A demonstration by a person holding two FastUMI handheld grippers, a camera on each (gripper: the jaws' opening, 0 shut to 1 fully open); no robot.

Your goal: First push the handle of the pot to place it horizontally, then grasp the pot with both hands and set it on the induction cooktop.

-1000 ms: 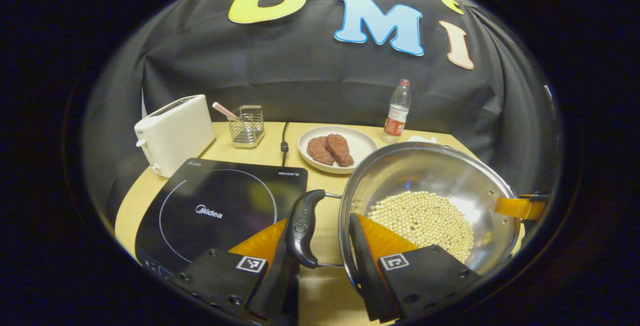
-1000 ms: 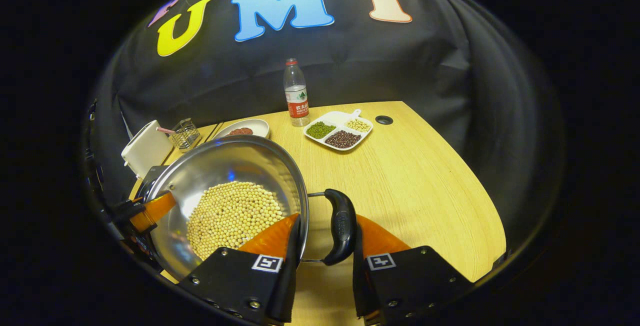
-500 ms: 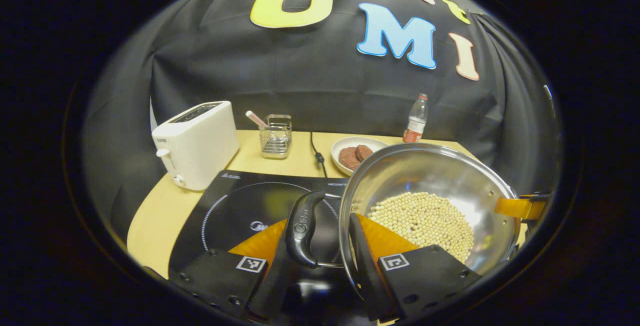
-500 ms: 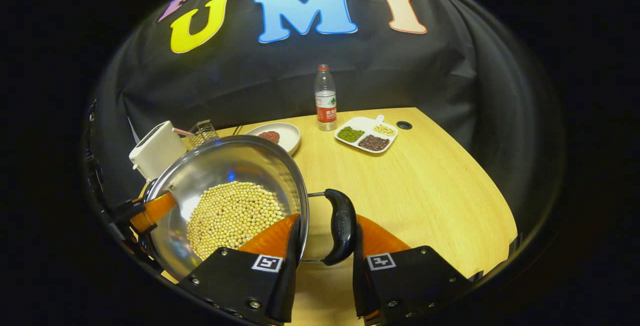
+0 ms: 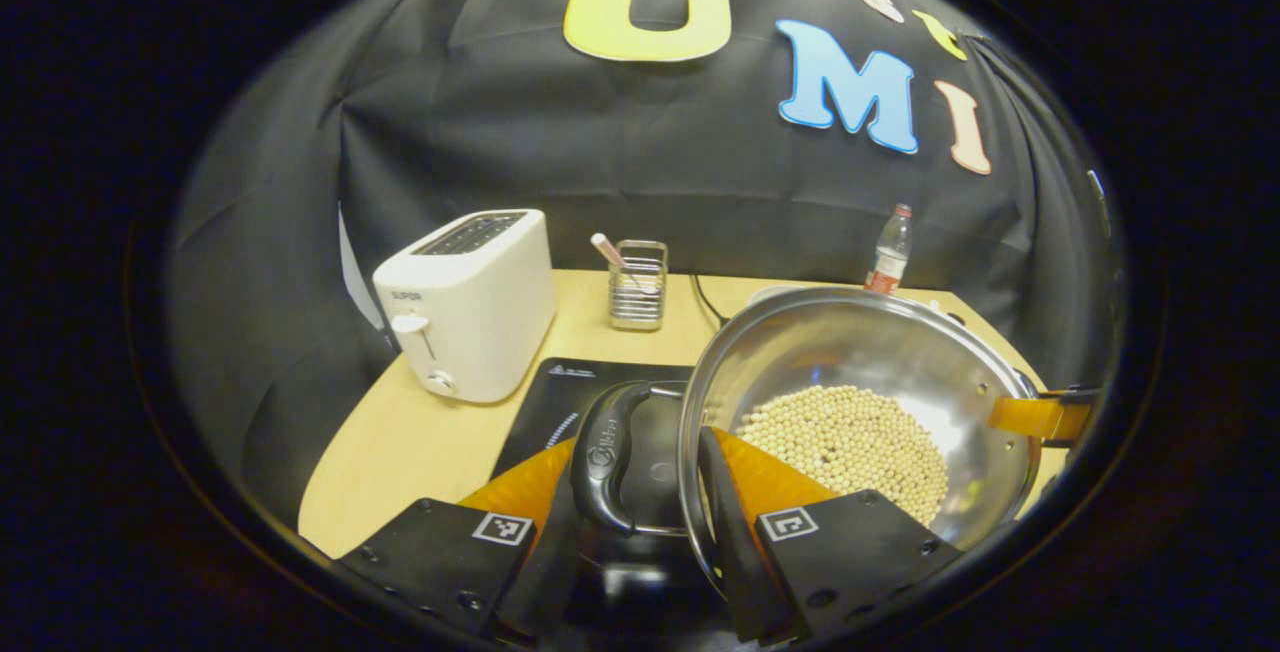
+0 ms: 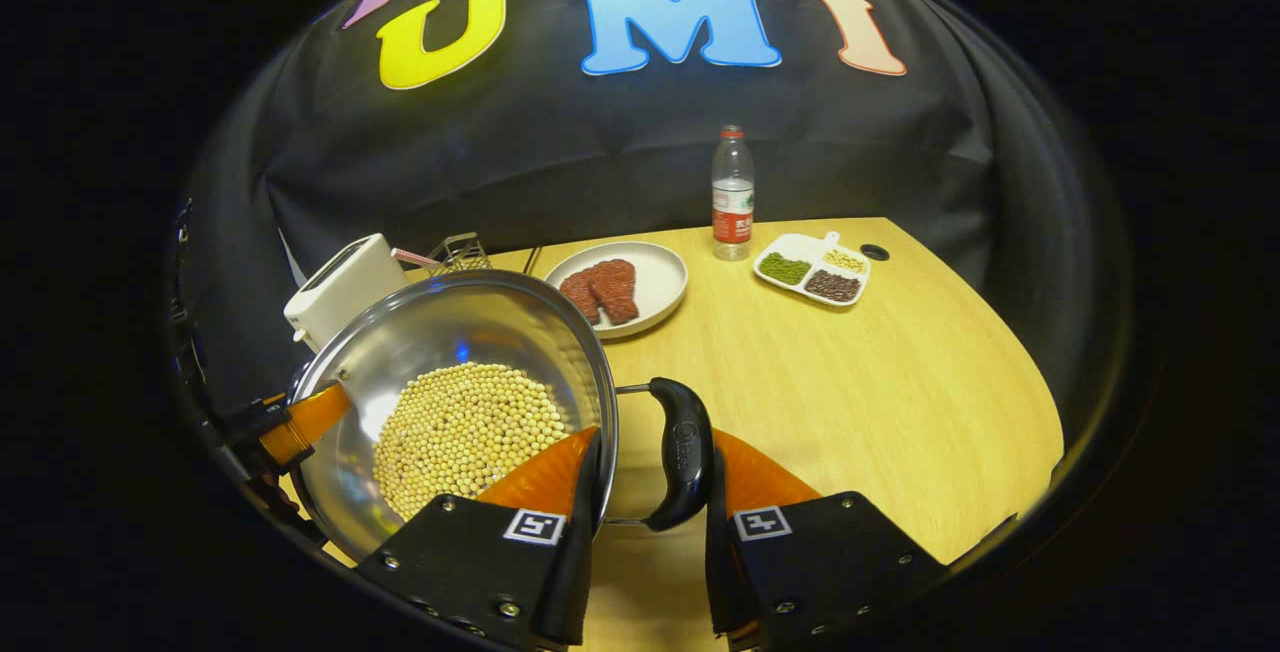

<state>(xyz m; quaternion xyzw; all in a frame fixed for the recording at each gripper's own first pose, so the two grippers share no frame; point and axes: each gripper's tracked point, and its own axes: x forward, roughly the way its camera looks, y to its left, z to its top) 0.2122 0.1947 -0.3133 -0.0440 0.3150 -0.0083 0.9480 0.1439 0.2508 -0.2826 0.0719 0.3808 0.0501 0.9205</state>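
Note:
A steel pot (image 5: 850, 347) half full of pale soybeans (image 5: 850, 437) hangs between both grippers. In the left gripper view, my left gripper (image 5: 637, 444) is shut across the pot's black side handle (image 5: 603, 462) and rim, one finger inside the bowl, one outside the handle. The black induction cooktop (image 5: 560, 400) lies right under that handle. In the right gripper view, my right gripper (image 6: 656, 434) clamps the opposite black handle (image 6: 684, 452) and rim of the pot (image 6: 460, 332) the same way. Each view shows the other gripper's finger at the far rim.
A white toaster (image 5: 465, 302) and a wire utensil holder (image 5: 638, 284) stand behind the cooktop on the wooden table (image 5: 420, 442). A plate of meat patties (image 6: 620, 284), a water bottle (image 6: 732, 194) and a divided dish of beans (image 6: 812, 269) sit farther right.
Both grippers have carried the pot leftward, still shut on its handles. The cooktop has slid under the pot and the toaster has come nearer in the left gripper view.

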